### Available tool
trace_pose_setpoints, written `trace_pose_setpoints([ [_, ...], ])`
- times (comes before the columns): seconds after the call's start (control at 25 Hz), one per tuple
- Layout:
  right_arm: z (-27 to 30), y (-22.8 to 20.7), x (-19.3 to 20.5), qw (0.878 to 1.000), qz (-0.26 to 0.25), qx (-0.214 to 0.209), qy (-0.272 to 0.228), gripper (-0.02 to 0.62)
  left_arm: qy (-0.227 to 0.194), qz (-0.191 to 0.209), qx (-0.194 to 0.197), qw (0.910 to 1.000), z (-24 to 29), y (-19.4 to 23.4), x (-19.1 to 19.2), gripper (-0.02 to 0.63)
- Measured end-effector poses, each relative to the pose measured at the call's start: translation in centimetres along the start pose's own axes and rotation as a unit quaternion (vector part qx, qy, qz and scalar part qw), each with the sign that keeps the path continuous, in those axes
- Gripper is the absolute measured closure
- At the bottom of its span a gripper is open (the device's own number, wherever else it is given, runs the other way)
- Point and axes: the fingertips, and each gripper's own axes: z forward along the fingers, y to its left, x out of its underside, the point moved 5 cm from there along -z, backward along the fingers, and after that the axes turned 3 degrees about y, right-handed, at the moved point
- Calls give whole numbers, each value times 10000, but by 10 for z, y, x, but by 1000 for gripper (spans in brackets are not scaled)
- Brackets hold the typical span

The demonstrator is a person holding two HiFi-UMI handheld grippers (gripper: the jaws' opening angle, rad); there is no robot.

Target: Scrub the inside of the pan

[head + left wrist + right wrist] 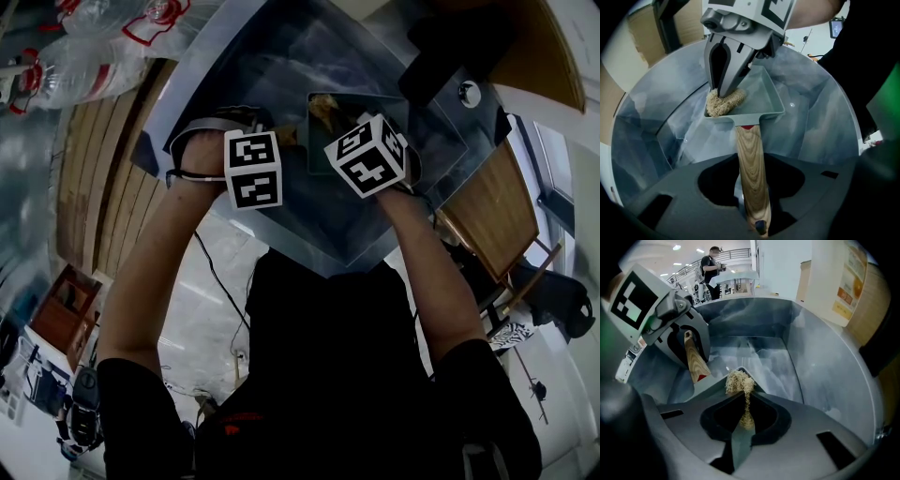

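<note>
A square grey pan (pixel 766 96) with a wooden handle (pixel 751 159) lies in a steel sink (pixel 820 122). My left gripper (pixel 751 199) is shut on that handle, which runs out between its jaws toward the pan. My right gripper (pixel 746 408) is shut on a tan fibrous scrubber (pixel 738 380) and points steeply down. In the left gripper view the scrubber (pixel 723 104) rests in the pan's left near corner under the right gripper's fingers (pixel 723 70). In the head view both marker cubes (pixel 253 169) (pixel 367 155) sit over the pan (pixel 352 108) and hide the jaws.
The sink's walls (pixel 825 357) rise steeply all around the pan. A large bottle with an orange label (pixel 839 277) stands on the rim at the back right. Several plastic bottles (pixel 84 66) lie by the wooden counter (pixel 112 197). A person (pixel 712 263) stands far behind.
</note>
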Motion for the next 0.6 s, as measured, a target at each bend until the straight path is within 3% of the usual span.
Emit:
trace_pose_setpoints([
  [0.36,2,1,2,9979,-542,280,234,561,-9,-78,88,9999,1,0,0,444],
  [0.6,-2,-13,18,9916,-930,513,738,561,9,-105,85,9999,1,0,0,445],
])
